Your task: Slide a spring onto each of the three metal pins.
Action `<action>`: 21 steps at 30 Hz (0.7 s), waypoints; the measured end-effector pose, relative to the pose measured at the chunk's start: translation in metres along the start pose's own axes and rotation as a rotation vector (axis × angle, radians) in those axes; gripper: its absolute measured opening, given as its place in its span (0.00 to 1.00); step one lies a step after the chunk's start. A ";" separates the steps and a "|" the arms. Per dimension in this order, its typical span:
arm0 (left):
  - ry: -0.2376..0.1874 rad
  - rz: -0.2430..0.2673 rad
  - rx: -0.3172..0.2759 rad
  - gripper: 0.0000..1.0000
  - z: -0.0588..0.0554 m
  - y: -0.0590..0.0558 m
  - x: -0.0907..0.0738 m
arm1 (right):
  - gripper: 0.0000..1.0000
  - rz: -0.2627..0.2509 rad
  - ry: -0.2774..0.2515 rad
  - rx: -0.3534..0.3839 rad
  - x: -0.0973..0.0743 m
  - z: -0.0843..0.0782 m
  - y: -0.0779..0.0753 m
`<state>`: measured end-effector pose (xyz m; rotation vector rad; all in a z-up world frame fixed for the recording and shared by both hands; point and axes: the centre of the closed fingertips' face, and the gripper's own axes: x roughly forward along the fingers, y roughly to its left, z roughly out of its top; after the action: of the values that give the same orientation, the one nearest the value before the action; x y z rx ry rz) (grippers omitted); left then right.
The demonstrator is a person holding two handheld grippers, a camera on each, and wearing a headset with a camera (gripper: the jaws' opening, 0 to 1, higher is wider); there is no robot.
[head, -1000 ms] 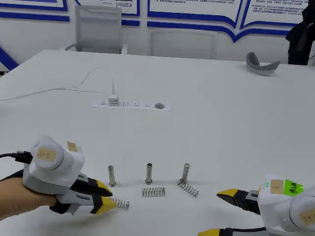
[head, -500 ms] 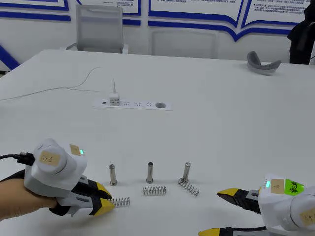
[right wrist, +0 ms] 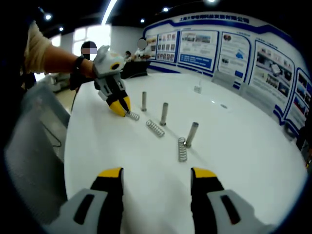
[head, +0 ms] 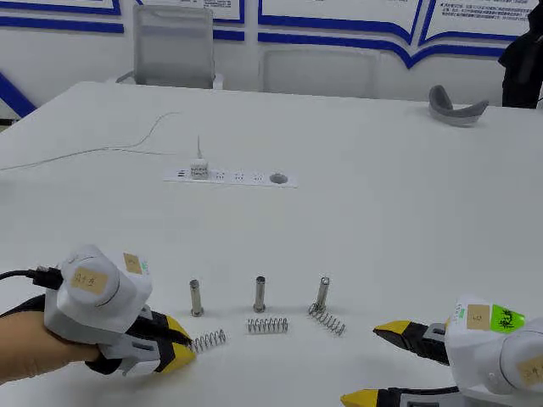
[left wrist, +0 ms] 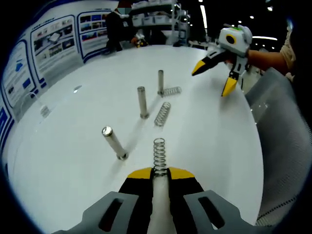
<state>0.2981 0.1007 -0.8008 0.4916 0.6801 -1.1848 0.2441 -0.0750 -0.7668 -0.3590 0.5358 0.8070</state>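
1. I take the middle pin point(head: 260, 293) as my reference. It stands upright on the white table point(head: 382, 212). The left pin point(head: 196, 298) and the right pin point(head: 322, 293) stand in one row with it, one on each side, each apart from it. All three pins are bare.
2. The middle spring point(head: 267, 325) lies flat just in front of the middle pin, on my side. The right spring point(head: 327, 321) lies to the right of it, with one end at the foot of the right pin.
3. The left gripper point(left wrist: 158, 171) is to the left of the middle pin and nearer to me. Its jaws are closed on the near end of the left spring point(head: 208, 340), and the free end points toward the pins.
4. The right gripper point(right wrist: 157, 173) is well to the right of the middle pin. Its jaws are wide apart and hold nothing. Bare table lies between it and the right spring.
5. Behind the middle pin the table is open up to a power strip point(head: 229, 177) with a thin cable point(head: 110, 151).
6. I cannot tell how deep the left spring sits in the jaws, or whether it is lifted from the table. In the head view the bottom edge cuts off the right gripper's lower jaw and the near table edge.
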 end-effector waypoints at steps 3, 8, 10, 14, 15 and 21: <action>-0.004 0.000 0.001 0.11 0.001 0.000 0.000 | 0.57 -0.001 -0.002 -0.001 0.000 0.001 -0.001; -0.014 0.008 0.003 0.10 0.001 0.001 -0.001 | 0.57 0.000 -0.013 -0.012 -0.002 0.009 0.000; -0.020 0.011 0.005 0.10 0.002 0.001 -0.002 | 0.57 0.000 -0.019 -0.015 -0.003 0.012 0.001; -0.044 0.003 0.000 0.10 0.009 -0.004 -0.005 | 0.57 0.008 -0.035 -0.029 -0.004 0.022 0.004; -0.048 0.001 0.002 0.10 0.010 -0.005 -0.006 | 0.56 0.011 -0.038 -0.031 -0.004 0.024 0.005; -0.092 -0.017 0.036 0.10 0.027 -0.018 -0.009 | 0.54 0.046 -0.061 -0.049 -0.001 0.040 0.012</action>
<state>0.2854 0.0826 -0.7755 0.4592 0.5864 -1.2298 0.2475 -0.0478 -0.7348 -0.3666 0.4696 0.8738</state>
